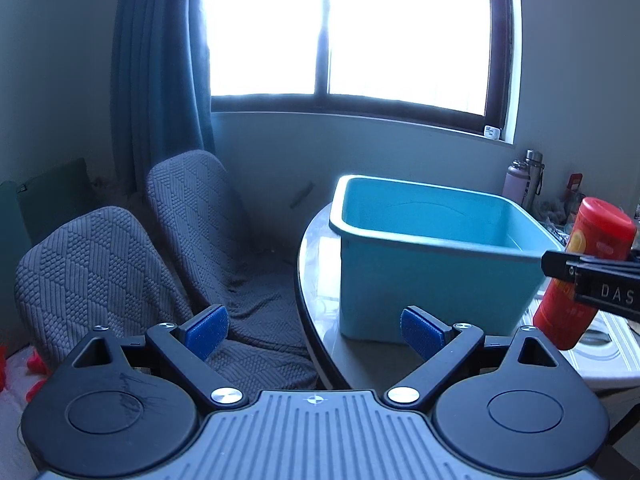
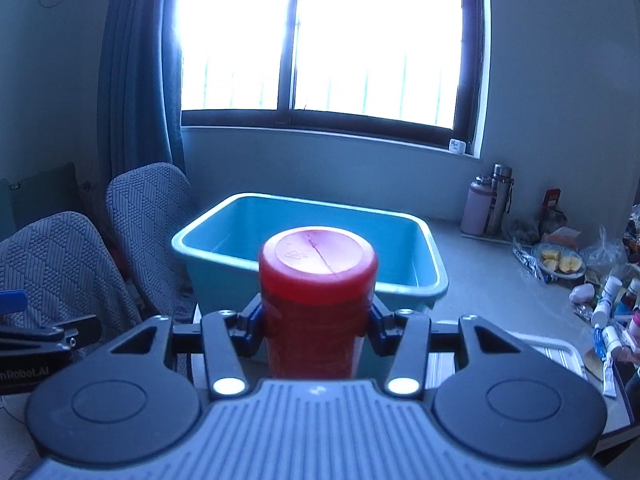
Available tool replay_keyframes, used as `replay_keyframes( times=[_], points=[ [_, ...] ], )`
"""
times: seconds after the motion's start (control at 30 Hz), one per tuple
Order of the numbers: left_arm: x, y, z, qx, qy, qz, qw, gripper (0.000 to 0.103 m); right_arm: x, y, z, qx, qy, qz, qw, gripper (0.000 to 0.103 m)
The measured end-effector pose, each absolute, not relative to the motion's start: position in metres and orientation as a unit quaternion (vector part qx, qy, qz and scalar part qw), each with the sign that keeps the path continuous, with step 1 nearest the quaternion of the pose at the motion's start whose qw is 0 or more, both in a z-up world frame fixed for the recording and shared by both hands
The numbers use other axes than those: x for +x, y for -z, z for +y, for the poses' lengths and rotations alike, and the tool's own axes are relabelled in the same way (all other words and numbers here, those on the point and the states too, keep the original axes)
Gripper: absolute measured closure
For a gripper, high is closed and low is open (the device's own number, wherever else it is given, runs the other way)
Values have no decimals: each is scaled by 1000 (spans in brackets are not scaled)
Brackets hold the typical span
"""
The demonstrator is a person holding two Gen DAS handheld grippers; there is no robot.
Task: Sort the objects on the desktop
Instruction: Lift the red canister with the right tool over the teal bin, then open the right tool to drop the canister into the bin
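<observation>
Before the window, right tool [image 2: 316, 330] clamps red canister [image 2: 318, 276] near blue bin [image 2: 434, 264].

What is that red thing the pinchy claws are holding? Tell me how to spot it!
Find the big rectangular turquoise plastic tub under the window. Just in front of it, the right gripper squeezes a tall red plastic canister with a flat round lid. It is the only bright red cylinder, held in the air, not standing on the table.

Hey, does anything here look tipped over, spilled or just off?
Nothing looks spilled or broken. The red canister is tilted in the right gripper, held in front of the blue bin. The left gripper is open with nothing in it. The table's right side is crowded with bottles and wrappers.
</observation>
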State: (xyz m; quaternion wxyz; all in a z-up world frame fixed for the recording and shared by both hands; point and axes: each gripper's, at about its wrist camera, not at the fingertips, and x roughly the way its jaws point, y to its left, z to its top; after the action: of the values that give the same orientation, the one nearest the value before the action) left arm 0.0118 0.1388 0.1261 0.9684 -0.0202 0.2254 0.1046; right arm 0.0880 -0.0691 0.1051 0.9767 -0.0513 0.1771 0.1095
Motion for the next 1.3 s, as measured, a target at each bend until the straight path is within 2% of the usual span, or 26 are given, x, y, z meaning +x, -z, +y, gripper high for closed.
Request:
replay_keyframes(
  times=[0.47, 0.83, 1.03, 1.3],
  points=[
    [112, -156, 139, -23, -101, 230, 968, 8, 178, -133, -62, -55, -122, 161, 978, 53],
    [189, -153, 137, -31, -104, 237, 965, 8, 255, -116, -64, -56, -131, 191, 971, 53],
    [210, -142, 139, -38, -113, 250, 961, 8, 275, -105, -59, -54, -130, 201, 969, 36],
    [204, -138, 138, -36, -113, 247, 962, 8, 264, -100, -63, -51, -132, 208, 968, 35]
  ],
)
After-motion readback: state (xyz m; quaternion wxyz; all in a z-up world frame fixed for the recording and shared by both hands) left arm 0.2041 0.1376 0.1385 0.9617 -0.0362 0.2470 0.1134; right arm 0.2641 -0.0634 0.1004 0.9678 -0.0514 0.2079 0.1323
